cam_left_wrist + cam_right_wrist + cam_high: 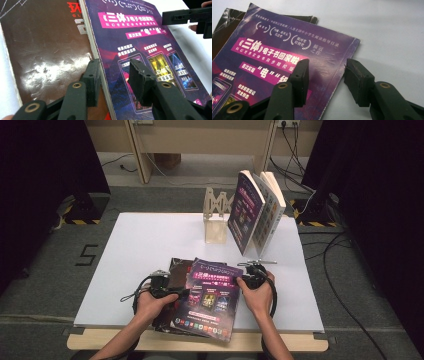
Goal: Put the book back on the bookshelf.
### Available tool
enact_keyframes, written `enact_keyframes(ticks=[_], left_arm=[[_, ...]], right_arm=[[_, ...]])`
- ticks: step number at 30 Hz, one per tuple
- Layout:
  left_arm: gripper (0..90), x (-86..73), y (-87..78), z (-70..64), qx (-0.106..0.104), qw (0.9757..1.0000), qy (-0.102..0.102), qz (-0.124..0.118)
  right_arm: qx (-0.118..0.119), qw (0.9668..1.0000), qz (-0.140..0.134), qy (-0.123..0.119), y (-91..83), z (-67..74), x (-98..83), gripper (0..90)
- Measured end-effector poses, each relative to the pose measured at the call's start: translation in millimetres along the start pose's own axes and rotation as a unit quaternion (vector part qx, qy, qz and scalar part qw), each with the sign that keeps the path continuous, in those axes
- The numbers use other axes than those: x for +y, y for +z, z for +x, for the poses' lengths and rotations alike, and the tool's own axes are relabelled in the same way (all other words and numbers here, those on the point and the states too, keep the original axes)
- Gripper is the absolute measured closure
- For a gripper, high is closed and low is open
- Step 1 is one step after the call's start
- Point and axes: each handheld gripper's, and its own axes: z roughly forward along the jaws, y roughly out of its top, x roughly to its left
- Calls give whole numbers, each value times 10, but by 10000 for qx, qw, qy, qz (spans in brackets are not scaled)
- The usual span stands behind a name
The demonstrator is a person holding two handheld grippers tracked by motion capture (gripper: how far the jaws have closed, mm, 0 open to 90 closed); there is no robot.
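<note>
- Purple magazine (208, 300) lies on a dark magazine (176, 275) at the table's (140, 245) near edge.
- Left gripper (113, 75) and right gripper (325, 75), both spread, straddle its left and right edges; each should grip the top copy alone.
- Open room lies far-left; standing books (255, 212) and a wooden rack (216, 220) crowd the far right.

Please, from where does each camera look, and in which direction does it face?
High view: above the person's side, facing forward and down on the table; forearms and both hands enter from below.
Left gripper view: on the left claw, looking along its jaws at the purple book lying on a brown book; the right claw shows beyond.
Right gripper view: on the right claw, astride that book's edge.
All share the purple book.
</note>
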Motion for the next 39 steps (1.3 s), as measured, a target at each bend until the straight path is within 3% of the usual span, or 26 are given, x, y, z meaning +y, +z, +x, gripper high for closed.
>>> enact_keyframes(ticks=[7,18,24,29,39], left_arm=[[598,4,-1,-5,6,10000,-29,-3],[612,-3,-32,5,249,9996,91,-29],[656,9,-36,27,353,9993,129,-42],[709,28,-31,55,384,9992,32,-43],[744,62,-27,65,542,9985,40,-64]], right_arm=[[-132,9999,-79,25,6,33,-25,560],[-115,9998,-127,88,46,174,-71,570],[-139,9998,-97,131,63,247,-78,572],[-161,9995,-165,192,65,259,-94,573],[-210,9988,-281,328,75,290,-123,587]])
